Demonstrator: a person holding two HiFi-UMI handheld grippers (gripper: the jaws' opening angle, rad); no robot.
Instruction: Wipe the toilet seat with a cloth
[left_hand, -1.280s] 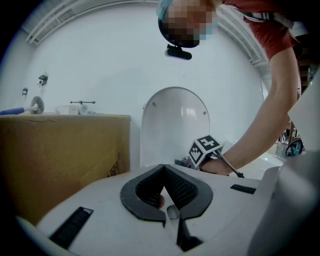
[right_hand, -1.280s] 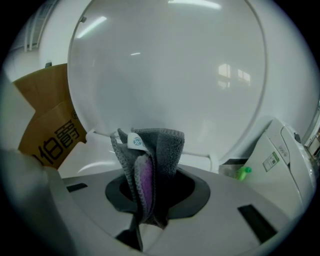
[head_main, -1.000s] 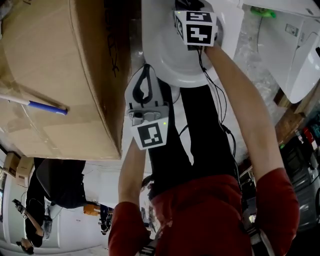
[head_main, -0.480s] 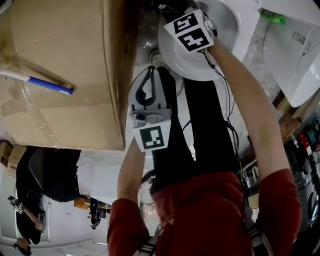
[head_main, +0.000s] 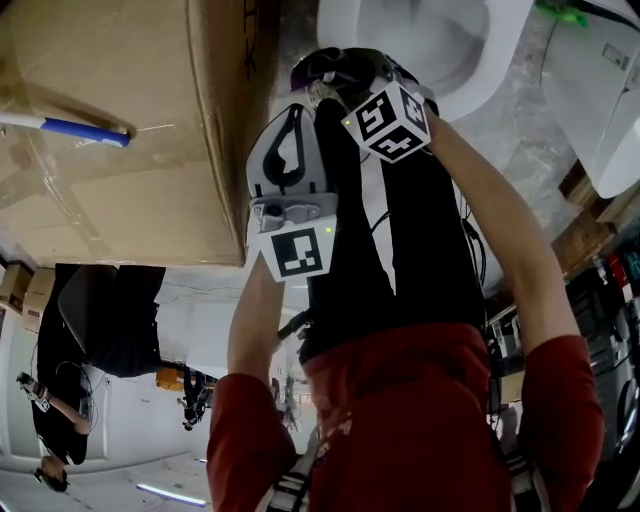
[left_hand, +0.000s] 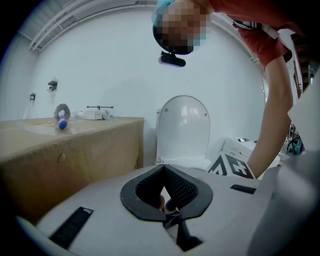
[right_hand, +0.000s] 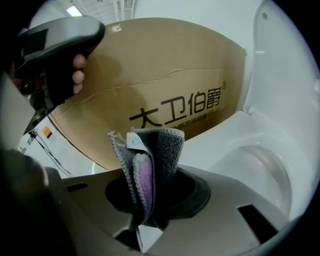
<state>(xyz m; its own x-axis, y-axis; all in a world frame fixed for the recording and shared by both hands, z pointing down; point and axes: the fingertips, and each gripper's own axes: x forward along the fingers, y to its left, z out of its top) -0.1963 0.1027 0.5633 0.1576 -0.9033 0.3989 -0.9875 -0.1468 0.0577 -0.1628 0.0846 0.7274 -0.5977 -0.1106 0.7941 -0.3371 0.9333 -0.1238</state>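
cloth (right_hand: 156, 160) pinched in right tool (right_hand: 147, 212), clear in right gripper view only; left tool (left_hand: 167, 204) closed, empty.

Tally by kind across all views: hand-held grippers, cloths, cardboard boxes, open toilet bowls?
hand-held gripper: 2 (left hand-held gripper shut and empty, right hand-held gripper shut on the cloth)
cloth: 1
cardboard box: 1
toilet bowl: 1, lid up
Total: 5
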